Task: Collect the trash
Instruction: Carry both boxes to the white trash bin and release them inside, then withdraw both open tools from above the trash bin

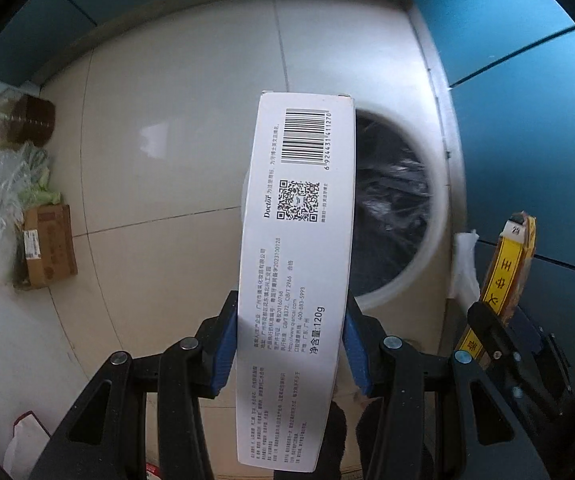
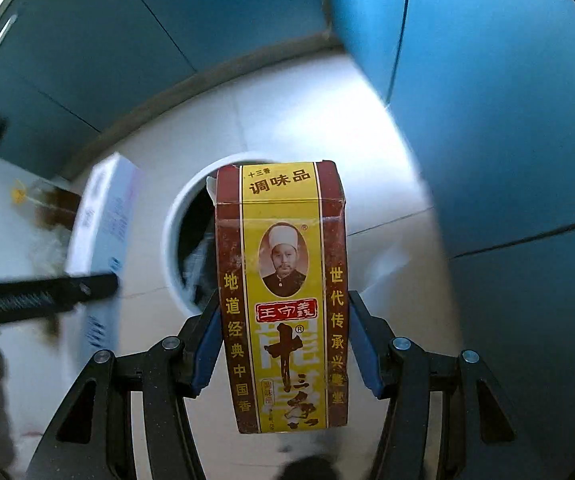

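long white toothpaste box [image 1: 299,240] upright above white bin [image 1: 419,216], yellow-red spice box [image 2: 283,300] upright above it too

Left gripper [image 1: 289,344] is pointing pretty much straight down at the floor, blue-padded fingers [image 1: 223,344] clamped on both long sides of a white carton, so it's got a firm hold. Right gripper [image 2: 285,350] is tipped steeply downward too, its blue fingers [image 2: 206,354] squeezed against the sides of a yellow and red box. In the left wrist view the right gripper shows at the right edge, just beside the left one. In the right wrist view the left gripper's black frame sits blurred at the left edge.
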`<state>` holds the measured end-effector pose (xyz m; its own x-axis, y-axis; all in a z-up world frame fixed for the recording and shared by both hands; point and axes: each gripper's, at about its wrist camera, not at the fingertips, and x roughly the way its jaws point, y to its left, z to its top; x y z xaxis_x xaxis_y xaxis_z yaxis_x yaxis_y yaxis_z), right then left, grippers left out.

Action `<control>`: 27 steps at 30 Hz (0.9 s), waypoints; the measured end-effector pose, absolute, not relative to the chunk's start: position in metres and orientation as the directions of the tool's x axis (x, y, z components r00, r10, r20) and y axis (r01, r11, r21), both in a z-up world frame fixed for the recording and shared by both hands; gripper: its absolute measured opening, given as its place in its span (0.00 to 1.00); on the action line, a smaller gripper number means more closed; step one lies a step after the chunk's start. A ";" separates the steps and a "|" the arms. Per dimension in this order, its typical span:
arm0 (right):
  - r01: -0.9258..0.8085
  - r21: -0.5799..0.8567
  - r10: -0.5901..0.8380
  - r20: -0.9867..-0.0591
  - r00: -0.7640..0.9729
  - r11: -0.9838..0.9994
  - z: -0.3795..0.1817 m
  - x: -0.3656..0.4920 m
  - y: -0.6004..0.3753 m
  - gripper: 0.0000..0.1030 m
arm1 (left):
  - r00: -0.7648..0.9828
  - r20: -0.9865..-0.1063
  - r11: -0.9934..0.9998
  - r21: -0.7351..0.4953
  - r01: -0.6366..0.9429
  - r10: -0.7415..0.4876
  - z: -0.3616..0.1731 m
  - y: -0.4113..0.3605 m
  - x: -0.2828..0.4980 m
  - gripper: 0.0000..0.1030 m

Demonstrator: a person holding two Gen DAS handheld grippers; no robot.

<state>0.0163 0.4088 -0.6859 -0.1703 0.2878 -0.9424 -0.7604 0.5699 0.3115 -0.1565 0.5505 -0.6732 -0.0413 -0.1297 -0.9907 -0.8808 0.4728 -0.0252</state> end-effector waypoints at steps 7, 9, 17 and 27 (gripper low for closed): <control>-0.418 0.647 0.470 -0.757 -0.455 0.638 -0.759 0.052 0.401 0.58 | -0.015 -0.985 0.449 -0.064 -0.891 -0.171 -0.683 0.552 -0.143 0.42; -0.347 0.668 0.484 -0.729 -0.484 0.658 -0.779 0.068 0.395 0.58 | 0.011 -0.982 0.449 -0.096 -0.888 -0.188 -0.687 0.556 -0.134 0.42; 0.104 0.870 0.730 -0.332 -0.597 0.481 -0.797 0.106 0.395 0.58 | 0.098 -0.974 0.439 -0.180 -0.880 -0.203 -0.687 0.570 -0.112 0.42; -0.211 0.677 0.469 -0.668 -0.578 0.705 -0.832 0.105 0.376 0.59 | 0.103 -0.950 0.397 -0.220 -0.891 -0.295 -0.713 0.572 -0.119 0.43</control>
